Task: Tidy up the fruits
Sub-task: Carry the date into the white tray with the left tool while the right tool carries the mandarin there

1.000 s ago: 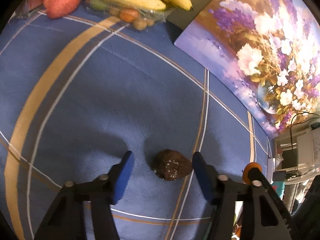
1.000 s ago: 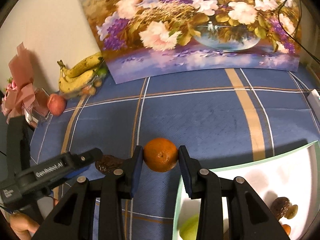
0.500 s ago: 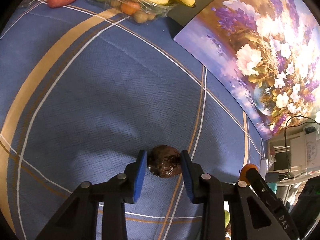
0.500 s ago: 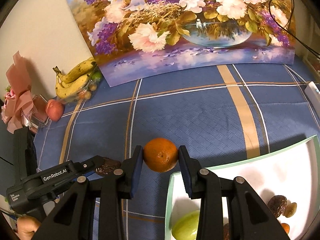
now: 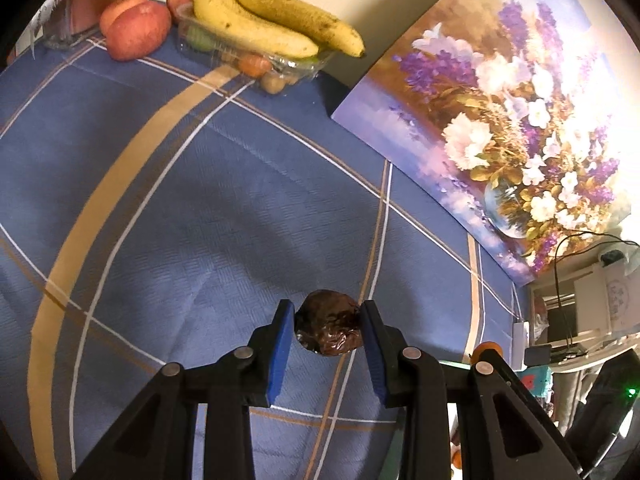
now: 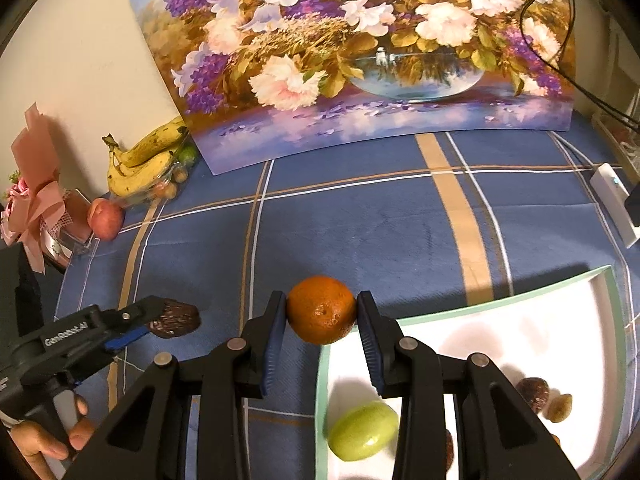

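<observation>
The left tool (image 5: 328,330) is clamped on a dark wrinkled fruit (image 5: 329,328), lifted above the blue table (image 5: 200,200). The right tool (image 6: 322,322) is clamped on an orange (image 6: 321,309). Just below-right of it, a white tray (image 6: 500,312) holds a green fruit (image 6: 363,431) and small brown fruits (image 6: 532,390). Far left, a clear tub (image 6: 168,188) carries bananas (image 6: 144,160). The left tool reads "GenRobot.AI".

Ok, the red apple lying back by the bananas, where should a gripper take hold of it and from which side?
Grip the red apple across its widest middle, coming from the open tablecloth side in front. It is round and sits alone on the cloth; the bananas and pink bouquet crowd its other sides, so probably only the front is clear.
</observation>
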The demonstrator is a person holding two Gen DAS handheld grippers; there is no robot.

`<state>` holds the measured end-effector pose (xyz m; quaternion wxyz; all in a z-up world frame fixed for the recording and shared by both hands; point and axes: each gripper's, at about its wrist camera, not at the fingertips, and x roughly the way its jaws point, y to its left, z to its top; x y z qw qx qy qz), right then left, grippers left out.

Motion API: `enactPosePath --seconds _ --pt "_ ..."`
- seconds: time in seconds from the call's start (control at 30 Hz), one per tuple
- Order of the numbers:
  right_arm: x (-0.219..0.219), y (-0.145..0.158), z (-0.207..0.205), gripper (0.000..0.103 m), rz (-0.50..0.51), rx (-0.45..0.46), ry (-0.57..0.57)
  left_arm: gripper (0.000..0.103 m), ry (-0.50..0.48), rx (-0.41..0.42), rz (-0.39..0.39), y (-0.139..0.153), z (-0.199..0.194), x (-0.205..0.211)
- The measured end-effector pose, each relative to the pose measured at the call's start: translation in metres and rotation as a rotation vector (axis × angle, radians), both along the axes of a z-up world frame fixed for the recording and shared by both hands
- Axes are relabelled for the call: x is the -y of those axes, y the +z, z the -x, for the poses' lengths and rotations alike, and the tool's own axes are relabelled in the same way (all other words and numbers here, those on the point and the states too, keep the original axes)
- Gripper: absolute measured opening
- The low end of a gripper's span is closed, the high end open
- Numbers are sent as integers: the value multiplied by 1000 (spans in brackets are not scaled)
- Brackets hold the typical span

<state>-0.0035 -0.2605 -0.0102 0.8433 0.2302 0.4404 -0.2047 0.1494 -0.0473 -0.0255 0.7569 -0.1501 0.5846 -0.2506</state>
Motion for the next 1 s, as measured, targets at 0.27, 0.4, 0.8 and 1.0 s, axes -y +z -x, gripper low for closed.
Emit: enactPosePath --seconds 0.27,0.4,0.8,1.0 --pt "-2 21 18 37 25 25 -18 36 -18 21 22 10 23 -3" --pt "-3 25 31 37 39 26 -38 36 -37 32 11 11 37 0" --pt "-4 16 73 37 37 -17 -79 36 -58 66 0 20 64 -1" --pt "-5 16 96 37 47 -16 -98 36 -103 87 -4 28 84 9"
